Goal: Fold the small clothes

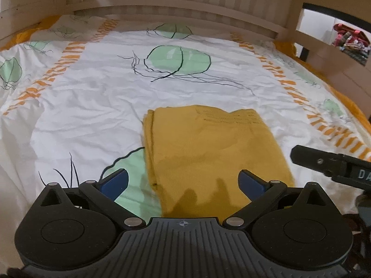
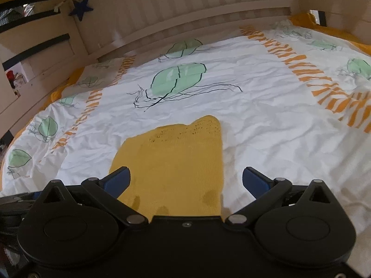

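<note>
Your left gripper (image 1: 183, 183) stands wide open, its blue pads (image 1: 115, 183) spread to either side with nothing between them. Your right gripper (image 2: 186, 181) is spread just as wide and holds nothing. The yellow knit garment (image 1: 208, 153) lies folded into a rough rectangle on the bed (image 1: 92, 106), on a white duvet cover printed with green shapes and orange stripes. It sits just ahead of both grippers; neither set of pads seems to touch it, though its near edge is hidden behind the gripper bodies. In the left wrist view, your right gripper's black finger (image 1: 324, 162) reaches in from the right, beside the garment. A pale slatted bed frame (image 1: 176, 4) runs behind the duvet.
</note>
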`<state>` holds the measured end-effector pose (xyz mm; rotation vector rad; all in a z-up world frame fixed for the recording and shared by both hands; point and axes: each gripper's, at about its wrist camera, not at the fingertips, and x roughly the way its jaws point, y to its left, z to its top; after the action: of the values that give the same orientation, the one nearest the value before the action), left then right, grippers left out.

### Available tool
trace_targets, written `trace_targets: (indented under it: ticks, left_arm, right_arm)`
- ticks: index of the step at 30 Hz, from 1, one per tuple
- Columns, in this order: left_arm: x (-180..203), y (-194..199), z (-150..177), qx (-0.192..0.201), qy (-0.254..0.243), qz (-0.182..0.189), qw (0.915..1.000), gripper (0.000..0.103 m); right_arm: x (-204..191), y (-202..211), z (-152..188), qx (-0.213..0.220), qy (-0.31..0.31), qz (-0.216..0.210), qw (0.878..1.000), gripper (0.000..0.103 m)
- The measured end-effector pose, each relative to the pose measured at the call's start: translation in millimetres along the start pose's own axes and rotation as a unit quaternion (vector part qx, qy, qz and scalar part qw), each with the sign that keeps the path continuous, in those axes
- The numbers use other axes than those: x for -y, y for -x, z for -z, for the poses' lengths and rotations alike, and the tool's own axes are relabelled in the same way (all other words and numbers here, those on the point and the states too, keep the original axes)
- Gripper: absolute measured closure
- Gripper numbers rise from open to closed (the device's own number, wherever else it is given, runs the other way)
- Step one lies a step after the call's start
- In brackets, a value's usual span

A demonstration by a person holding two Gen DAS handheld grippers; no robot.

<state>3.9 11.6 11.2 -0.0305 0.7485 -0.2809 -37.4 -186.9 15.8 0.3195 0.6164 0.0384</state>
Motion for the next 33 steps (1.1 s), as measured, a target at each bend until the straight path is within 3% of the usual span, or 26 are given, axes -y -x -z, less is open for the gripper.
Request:
trace_targets:
  ticks: [10, 14, 16, 20, 33]
  left_arm:
    - [22.9, 31.2, -4.2, 0.03, -0.03, -0.06, 0.9973, 0.001]
    - [31.9, 40.7, -5.8, 0.041, -0.042, -0.09, 0.9942, 0.001]
    - [36.2, 43.0, -5.5, 0.041, -0.05, -0.099, 0.993, 0.001]
    - [36.2, 42.8, -3.1, 0.026, -0.047, -0.086, 0.9949, 0.002]
    - [23.4, 32.5, 6.5, -0.034, -0.008, -0.076, 0.9965, 0.002]
  right_arm:
    - [-5.8, 18.6, 2.0, 0.013, 0.021, -0.006, 1.0, 0.0]
    - [-11.4, 28.7, 3.7, 0.031, 0.034, 0.009, 0.999, 0.0]
    - [-15.7, 33.9, 5.3, 0.04, 0.04, 0.038, 0.998, 0.0]
    - [-22.9, 43.1, 8.6, 0.055, 0.056, 0.08, 0.994, 0.001]
    - [-19.2, 38.0, 14.4, -0.009, 0.048, 0.067, 0.997, 0.001]
